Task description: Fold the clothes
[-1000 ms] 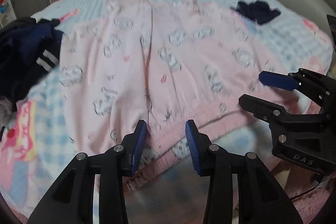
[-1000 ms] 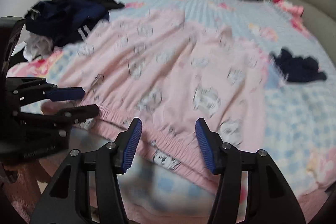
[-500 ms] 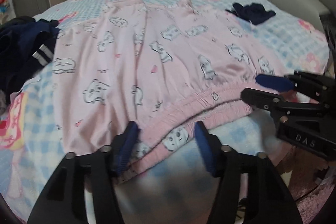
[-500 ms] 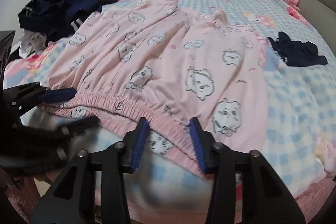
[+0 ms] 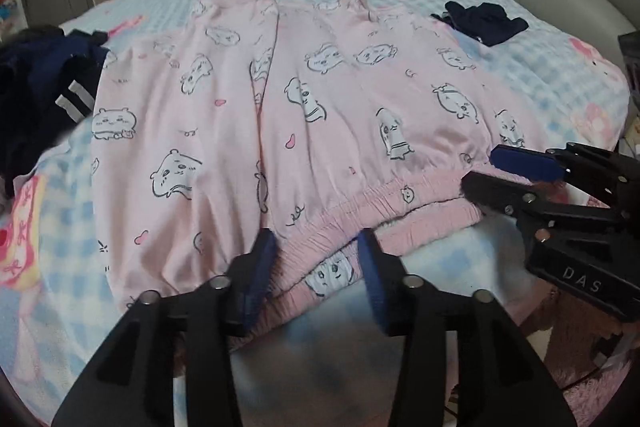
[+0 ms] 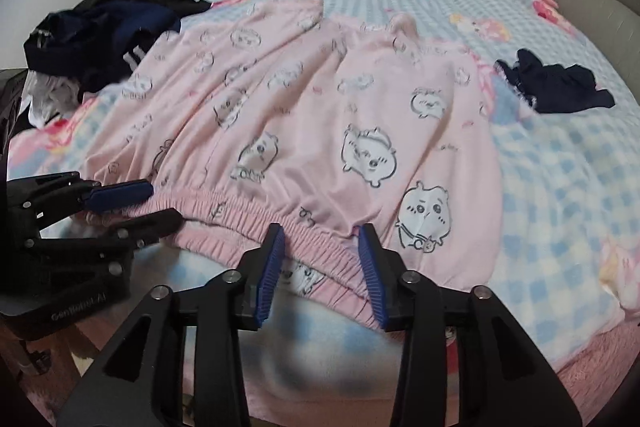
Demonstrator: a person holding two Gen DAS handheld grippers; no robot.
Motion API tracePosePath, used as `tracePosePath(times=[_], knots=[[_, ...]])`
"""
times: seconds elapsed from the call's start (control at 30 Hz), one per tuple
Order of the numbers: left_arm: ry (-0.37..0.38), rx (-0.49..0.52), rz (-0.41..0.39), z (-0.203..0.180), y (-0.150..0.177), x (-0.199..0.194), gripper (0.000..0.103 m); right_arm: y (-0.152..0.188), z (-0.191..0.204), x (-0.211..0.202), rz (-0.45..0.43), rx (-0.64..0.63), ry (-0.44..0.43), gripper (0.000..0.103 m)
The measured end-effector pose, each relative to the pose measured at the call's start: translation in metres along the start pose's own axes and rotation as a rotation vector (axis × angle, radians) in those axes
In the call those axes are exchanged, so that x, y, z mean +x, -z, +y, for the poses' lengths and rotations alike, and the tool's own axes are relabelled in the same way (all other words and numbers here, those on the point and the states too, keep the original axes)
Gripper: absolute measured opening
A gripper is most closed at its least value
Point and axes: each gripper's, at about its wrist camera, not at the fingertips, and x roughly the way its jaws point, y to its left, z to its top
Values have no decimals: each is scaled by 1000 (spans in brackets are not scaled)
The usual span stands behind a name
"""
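Pink pajama pants [image 5: 328, 131] printed with cartoon animals lie spread flat on a blue checked bed [image 5: 540, 75], their elastic waistband at the near edge. The left gripper [image 5: 316, 267] and right gripper [image 6: 322, 259] both sit at that waistband, jaws apart with the band between them, clamping nothing. Compared with a second ago, both grippers are closer to the waistband and the pants look sharper and flatter. A dark navy clothes pile [image 6: 104, 35] sits left of the pants; a small navy garment [image 6: 556, 87] lies to their right.
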Motion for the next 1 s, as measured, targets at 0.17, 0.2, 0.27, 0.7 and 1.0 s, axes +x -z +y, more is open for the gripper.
tracePosePath(times=[0.17,0.2,0.27,0.7,1.0], knots=[[-22,-9,-16,-2,-1,-2,20,1,4,-2,-14,-31,10,33],[-24,-13,-33,-1,-3,-6,18,0,3,-6,-24,-24,5,29],[-25,-29,-55,4,-5,-12,18,-1,-1,-13,-49,-5,0,10],[57,-47,-93,3,-3,-31,17,-1,-4,-18,-16,21,-44,35],[53,-58,-70,9,0,-26,17,1,15,-10,-56,-102,44,12]])
